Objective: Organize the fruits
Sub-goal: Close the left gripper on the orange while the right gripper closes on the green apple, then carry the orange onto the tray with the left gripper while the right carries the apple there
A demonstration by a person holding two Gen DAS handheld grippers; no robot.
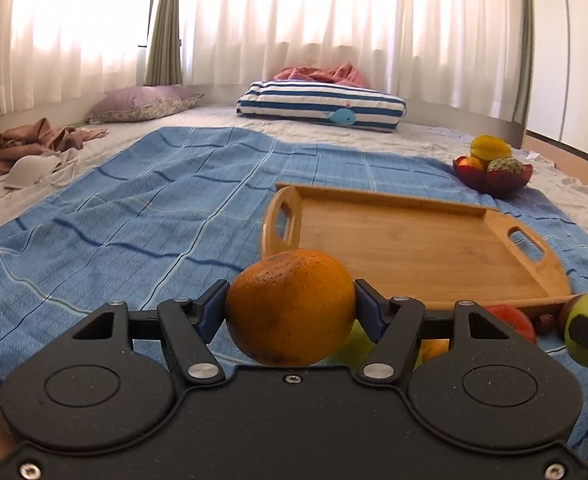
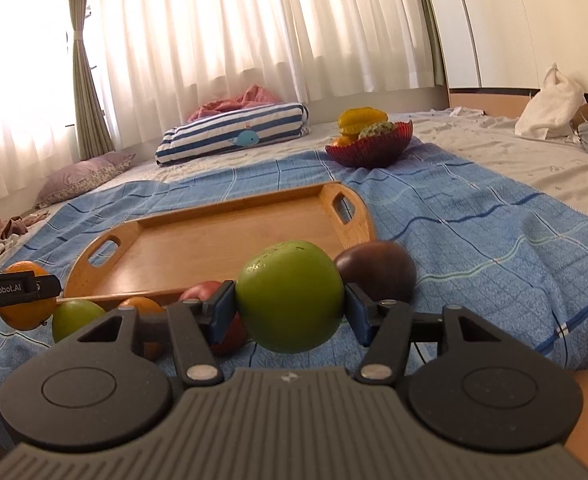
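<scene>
My left gripper (image 1: 291, 304) is shut on an orange (image 1: 290, 306), held above the blue cloth just before the wooden tray (image 1: 414, 240). My right gripper (image 2: 290, 306) is shut on a green apple (image 2: 290, 298), near the tray's (image 2: 214, 240) front edge. The tray holds nothing. Loose fruit lies on the cloth before the tray: a dark purple fruit (image 2: 376, 270), a red fruit (image 2: 200, 290), a small orange fruit (image 2: 142, 306) and a second green apple (image 2: 76, 318). The left gripper with its orange (image 2: 24, 300) shows at the left of the right wrist view.
A red bowl (image 2: 368, 148) of fruit, with a yellow starfruit (image 2: 362, 118) on top, stands beyond the tray. A striped pillow (image 1: 322, 106), a purple pillow (image 1: 142, 104), clothes (image 1: 30, 142) and a white towel (image 2: 550, 106) lie further off on the bed. Curtains (image 1: 294, 20) hang behind.
</scene>
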